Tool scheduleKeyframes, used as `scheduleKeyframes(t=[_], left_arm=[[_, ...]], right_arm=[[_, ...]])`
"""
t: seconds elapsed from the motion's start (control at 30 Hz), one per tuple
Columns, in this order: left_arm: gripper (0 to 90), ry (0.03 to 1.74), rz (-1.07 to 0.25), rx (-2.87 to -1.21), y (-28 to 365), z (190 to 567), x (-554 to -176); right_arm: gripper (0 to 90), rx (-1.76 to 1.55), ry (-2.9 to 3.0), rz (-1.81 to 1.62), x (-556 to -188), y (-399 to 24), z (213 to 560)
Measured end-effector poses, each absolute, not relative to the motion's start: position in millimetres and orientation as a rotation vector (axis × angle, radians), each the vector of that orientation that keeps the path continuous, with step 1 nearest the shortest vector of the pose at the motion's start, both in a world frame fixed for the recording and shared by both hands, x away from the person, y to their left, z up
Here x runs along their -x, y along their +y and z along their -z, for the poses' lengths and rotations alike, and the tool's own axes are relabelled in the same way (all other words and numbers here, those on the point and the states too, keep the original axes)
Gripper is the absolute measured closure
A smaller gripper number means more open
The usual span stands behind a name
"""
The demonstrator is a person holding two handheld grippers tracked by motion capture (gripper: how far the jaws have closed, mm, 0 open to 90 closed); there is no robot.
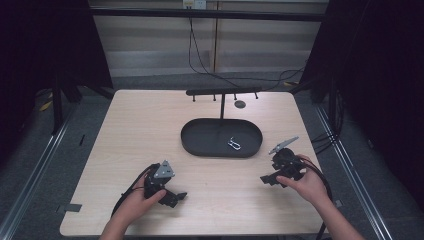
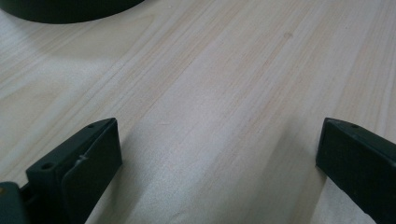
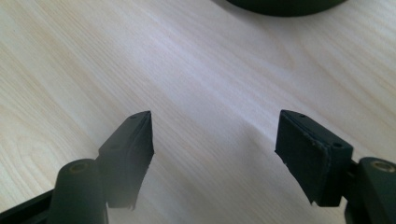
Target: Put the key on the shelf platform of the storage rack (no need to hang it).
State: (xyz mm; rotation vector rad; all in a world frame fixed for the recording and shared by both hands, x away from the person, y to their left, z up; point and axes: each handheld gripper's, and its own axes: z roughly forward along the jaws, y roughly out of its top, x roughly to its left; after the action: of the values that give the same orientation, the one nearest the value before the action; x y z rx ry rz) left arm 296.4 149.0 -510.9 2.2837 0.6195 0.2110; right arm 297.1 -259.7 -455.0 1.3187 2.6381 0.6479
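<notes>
A lab: dark curtains (image 1: 45, 45) flank a framed wooden table (image 1: 150, 125).

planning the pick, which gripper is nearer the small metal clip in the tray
Right. The right gripper is just below and right of the clip; the left gripper sits farther off, down and left of the tray.

Black oval tray (image 1: 200, 142): lies flat at table centre, slightly toward the far side, long axis running left to right. Small silver metal clip (image 1: 234, 144): lies flat inside the tray, right of the tray's centre.
</notes>
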Motion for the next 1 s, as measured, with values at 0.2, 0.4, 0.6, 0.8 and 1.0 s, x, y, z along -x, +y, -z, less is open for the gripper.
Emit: scheduleKeyframes(t=[0.2,0.4,0.6,0.8,1.0], left_arm=[[0.0,0.621,-0.213,-2.285,149,511,-296],[0.0,0.618,-0.213,-2.287,149,511,-296],[0.0,0.621,-0.213,-2.285,149,511,-296],[0.0,0.621,-0.213,-2.284,149,511,-296],[0.0,0.620,-0.213,-2.284,149,511,-296]], right_arm=[[27.6,-1.338,2.633,-0.636,-292,-268,460],[27.7,-1.347,2.629,-0.632,-288,-274,465],[27.7,-1.359,2.623,-0.637,-285,-279,468],[27.8,-1.352,2.638,-0.627,-283,-282,472],[28.1,-1.350,2.646,-0.615,-280,-285,476]])
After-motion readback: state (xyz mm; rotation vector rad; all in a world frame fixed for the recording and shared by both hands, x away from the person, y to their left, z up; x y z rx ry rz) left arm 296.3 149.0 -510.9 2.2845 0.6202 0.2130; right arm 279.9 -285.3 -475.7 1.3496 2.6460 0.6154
